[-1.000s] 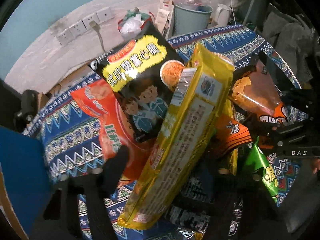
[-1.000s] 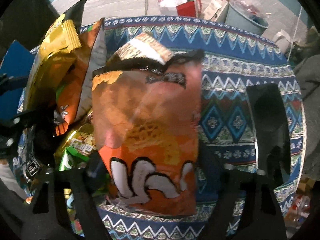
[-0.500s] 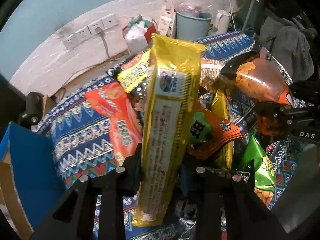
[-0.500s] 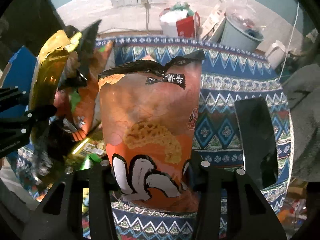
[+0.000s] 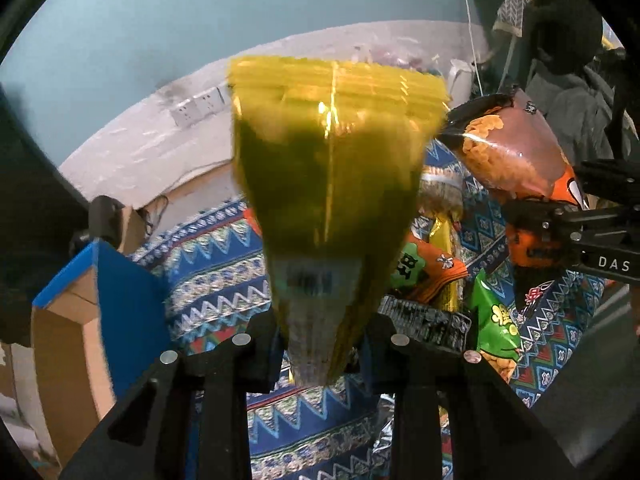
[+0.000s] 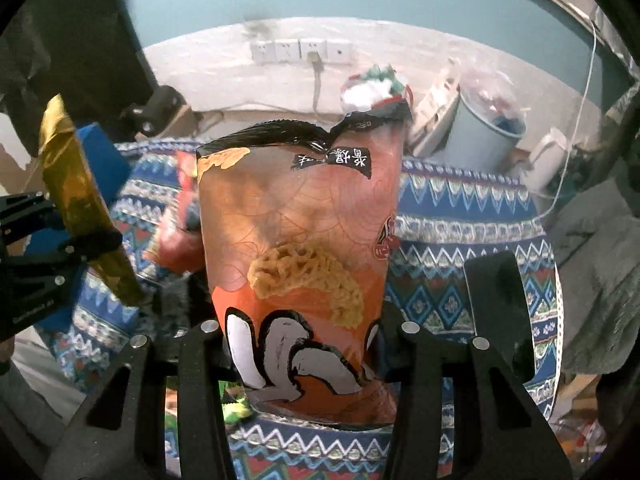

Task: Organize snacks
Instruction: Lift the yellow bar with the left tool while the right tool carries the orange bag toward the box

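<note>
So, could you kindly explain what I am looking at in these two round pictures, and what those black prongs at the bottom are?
There is no robot here: a person carries a hand-held gripper in each hand, each with a wide-angle camera looking along its two black fingers. One picture comes from the left hand-held gripper, which is shut on a long yellow snack packet. The other comes from the right hand-held gripper, which is shut on an orange crisp bag. Both packets are held up above a table with a blue patterned cloth, where more snack bags lie in a heap. A blue-edged cardboard box stands to the left.
</note>
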Demonstrator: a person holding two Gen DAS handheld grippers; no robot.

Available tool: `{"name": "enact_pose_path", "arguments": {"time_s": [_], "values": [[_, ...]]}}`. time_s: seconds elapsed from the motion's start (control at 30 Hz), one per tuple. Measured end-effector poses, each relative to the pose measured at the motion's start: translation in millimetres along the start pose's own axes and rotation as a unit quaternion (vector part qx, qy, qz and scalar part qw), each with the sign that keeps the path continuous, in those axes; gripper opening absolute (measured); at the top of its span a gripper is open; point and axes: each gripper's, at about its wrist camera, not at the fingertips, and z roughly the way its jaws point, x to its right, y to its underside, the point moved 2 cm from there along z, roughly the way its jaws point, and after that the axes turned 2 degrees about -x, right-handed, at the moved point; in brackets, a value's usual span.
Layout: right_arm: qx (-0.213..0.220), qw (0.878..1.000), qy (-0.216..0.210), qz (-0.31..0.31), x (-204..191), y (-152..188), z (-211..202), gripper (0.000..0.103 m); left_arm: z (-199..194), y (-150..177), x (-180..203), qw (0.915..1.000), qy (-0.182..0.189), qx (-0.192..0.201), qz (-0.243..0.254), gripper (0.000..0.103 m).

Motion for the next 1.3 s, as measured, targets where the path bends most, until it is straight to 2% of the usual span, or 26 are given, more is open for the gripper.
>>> {"name": "enact_pose_path", "arguments": {"time_s": [0.57, 0.93, 1.13, 1.3], "values": [[0.056, 0.996, -0.04, -0.051, -82.4, -31.3, -37.5, 0.046, -72.0, 14.5, -37.4, 0.996, -0.036, 0.072, -0.038, 0.031], [0.066, 0.991, -0.082, -0.084, -145.6, -56.8, -36.6, 0.046, -112.7, 34.2, -89.8, 0.9874, -0.054, 0.116, -0.093, 0.031], [0.071, 0.987, -0.103, -0.1, -181.3, -75.7, -35.8, 0.046, -121.8, 47.6, -112.0, 0.9824, -0.073, 0.123, -0.121, 0.031], [0.072, 0.983, -0.121, -0.116, -213.9, -85.3, -30.9, 0.046, -124.1, 66.4, -144.7, 0.9775, -0.088, 0.115, -0.153, 0.031]]}}
